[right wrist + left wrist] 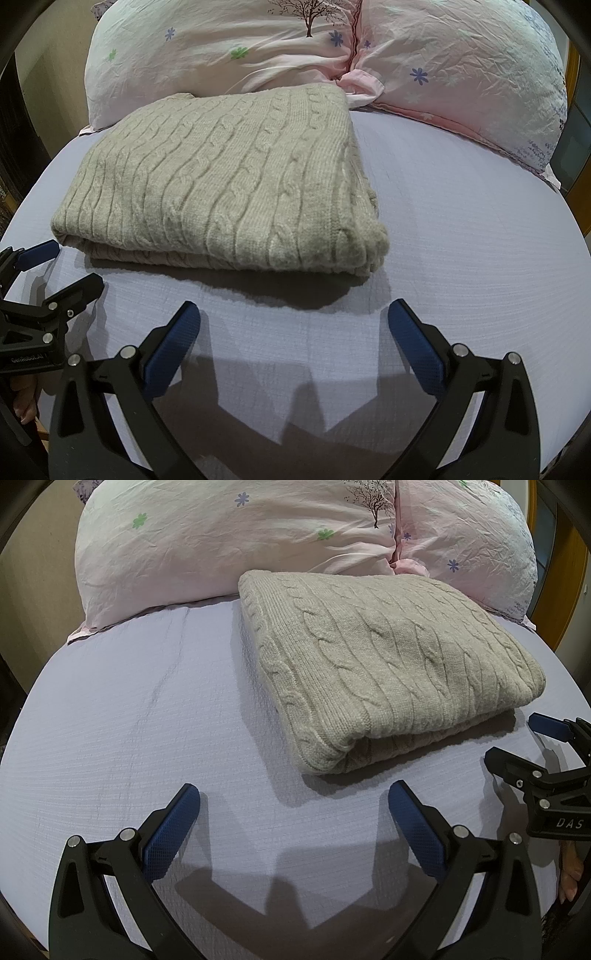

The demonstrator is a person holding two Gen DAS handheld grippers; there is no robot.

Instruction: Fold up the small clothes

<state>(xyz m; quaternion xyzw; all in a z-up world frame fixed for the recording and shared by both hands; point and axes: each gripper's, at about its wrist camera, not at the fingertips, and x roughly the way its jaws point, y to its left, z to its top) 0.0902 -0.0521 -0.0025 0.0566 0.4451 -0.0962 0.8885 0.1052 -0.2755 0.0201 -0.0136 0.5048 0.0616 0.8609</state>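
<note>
Both claws stand with their blue-padded fingers wide apart and nothing between them. From the left wrist view I see my left claw (293, 799) hovering low over the lavender bed sheet (129, 720), its two pads (171, 830) spread and its shadow falling on the sheet just below. From the right wrist view my right claw (293, 319) sits the same way, fingers (417, 347) splayed over bare sheet. The folded sweater (369, 653), a beige cable-knit piece, lies on the bed ahead of both claws, apart from each of them; I read it as folded flat with a rounded fold edge facing me and a pinkish layer showing underneath along the near side. In the left view it lies ahead and to the right of my left claw; in the right view the same sweater (229, 177) lies ahead and to the left of my right claw. Its far edge is just beside, perhaps touching, the pillows (221, 542), two pale pink ones with small flower and tree prints, lying side by side along the head of the bed. At the right edge of the left view I catch the right claw (515, 738) near the sweater's near right corner, fingers parted; at the left edge of the right view the left claw (74, 266) shows likewise, near the sweater's near left corner.
</note>
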